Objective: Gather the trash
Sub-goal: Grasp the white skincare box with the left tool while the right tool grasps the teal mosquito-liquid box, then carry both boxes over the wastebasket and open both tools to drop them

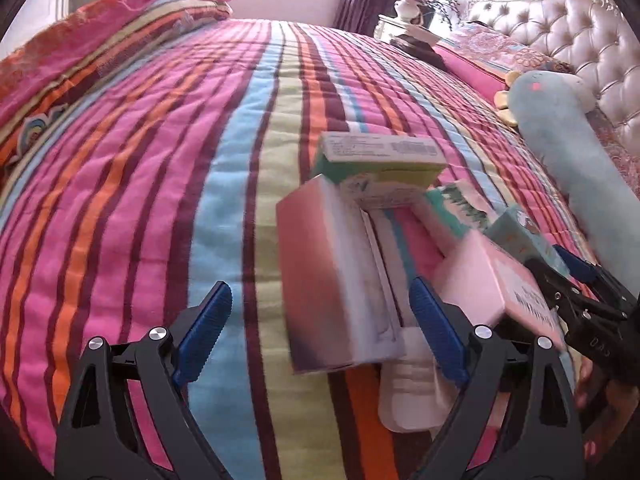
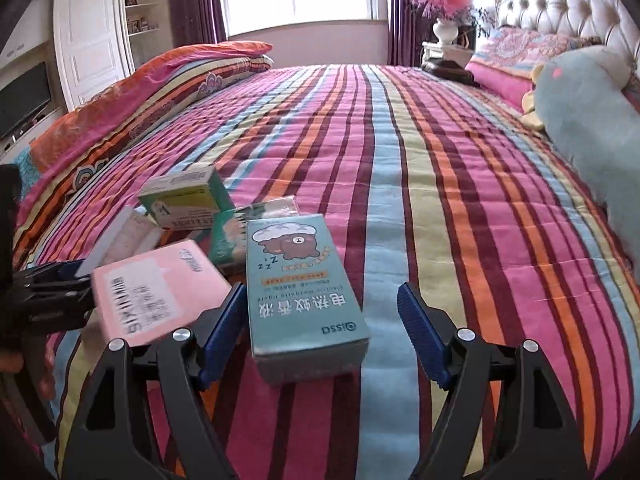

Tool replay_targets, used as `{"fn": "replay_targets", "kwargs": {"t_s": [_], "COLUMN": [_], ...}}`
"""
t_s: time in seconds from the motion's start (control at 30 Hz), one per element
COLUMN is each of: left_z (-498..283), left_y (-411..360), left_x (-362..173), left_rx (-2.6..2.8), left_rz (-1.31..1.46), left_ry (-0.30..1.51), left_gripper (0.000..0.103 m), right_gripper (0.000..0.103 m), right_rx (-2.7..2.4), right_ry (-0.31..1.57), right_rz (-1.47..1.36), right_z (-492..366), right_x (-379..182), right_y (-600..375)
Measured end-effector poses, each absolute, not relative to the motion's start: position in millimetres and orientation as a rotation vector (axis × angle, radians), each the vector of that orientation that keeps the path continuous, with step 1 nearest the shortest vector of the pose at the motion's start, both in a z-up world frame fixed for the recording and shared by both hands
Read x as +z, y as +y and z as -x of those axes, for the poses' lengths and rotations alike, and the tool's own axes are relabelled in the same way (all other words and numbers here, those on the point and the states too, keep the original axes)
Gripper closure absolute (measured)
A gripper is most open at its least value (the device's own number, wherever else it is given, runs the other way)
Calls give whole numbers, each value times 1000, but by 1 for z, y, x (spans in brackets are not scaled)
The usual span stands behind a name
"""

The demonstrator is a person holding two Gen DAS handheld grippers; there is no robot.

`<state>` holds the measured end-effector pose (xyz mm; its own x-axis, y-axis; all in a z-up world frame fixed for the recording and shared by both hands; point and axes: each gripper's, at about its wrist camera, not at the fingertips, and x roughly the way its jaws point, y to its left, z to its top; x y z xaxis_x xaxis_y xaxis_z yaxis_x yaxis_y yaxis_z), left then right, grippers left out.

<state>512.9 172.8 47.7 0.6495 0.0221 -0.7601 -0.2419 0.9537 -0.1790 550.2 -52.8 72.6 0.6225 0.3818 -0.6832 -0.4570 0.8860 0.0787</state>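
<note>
Several empty cartons lie in a pile on the striped bedspread point(image 2: 440, 160). A teal box with a bear picture point(image 2: 300, 292) lies between the fingers of my open right gripper point(image 2: 320, 332), nearer the left finger. A pink box point(image 2: 160, 288) lies left of it; a green-and-white box point(image 2: 188, 196) and a green packet point(image 2: 232, 236) lie behind. In the left wrist view a tall pink-and-white box point(image 1: 328, 280) stands between the fingers of my open left gripper point(image 1: 320, 328), with the pink box point(image 1: 492, 280), the green-and-white box point(image 1: 380, 160) and a white wrapper point(image 1: 408, 392) around it. The right gripper shows at the right point(image 1: 580, 284).
A long blue plush toy point(image 2: 592, 120) lies along the pillows at the tufted headboard point(image 1: 560, 28). A folded quilt point(image 2: 140, 92) lies on the bed's left side. A vase of pink flowers point(image 2: 444, 12) stands on a bedside table; a wardrobe point(image 2: 88, 40) and a television point(image 2: 24, 100) stand left.
</note>
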Motion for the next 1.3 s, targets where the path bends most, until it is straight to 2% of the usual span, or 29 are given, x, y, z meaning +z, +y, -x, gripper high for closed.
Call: {"fn": "replay_targets", "kwargs": {"t_s": [0.23, 0.33, 0.37, 0.4, 0.57, 0.7, 0.9, 1.13, 1.3], "left_z": [-517, -522, -523, -523, -512, -484, -395, -229, -99], "left_y": [185, 182, 180, 178, 191, 192, 187, 139, 95], "left_x": [35, 34, 34, 34, 36, 38, 57, 85, 78], "left_rx": [131, 170, 176, 178, 195, 174, 85, -104, -216], "left_rz": [344, 314, 301, 285, 306, 271, 329, 309, 337], "left_ry": [838, 841, 847, 846, 838, 845, 758, 668, 680], "left_gripper": [15, 15, 15, 17, 53, 54, 54, 54, 54], "right_gripper": [32, 46, 54, 54, 55, 55, 55, 55, 55], "right_rx": [448, 391, 374, 358, 315, 280, 301, 455, 572], "right_ry": [828, 853, 858, 859, 859, 857, 802, 669, 703], "right_rz": [150, 174, 169, 159, 138, 144, -13, -105, -125], "right_z": [-553, -556, -557, -558, -558, -539, -464, -313, -205], "right_x": [57, 52, 51, 51, 51, 51, 60, 90, 80], "right_y": [-44, -43, -44, -47, -54, -57, -98, -142, -156]}}
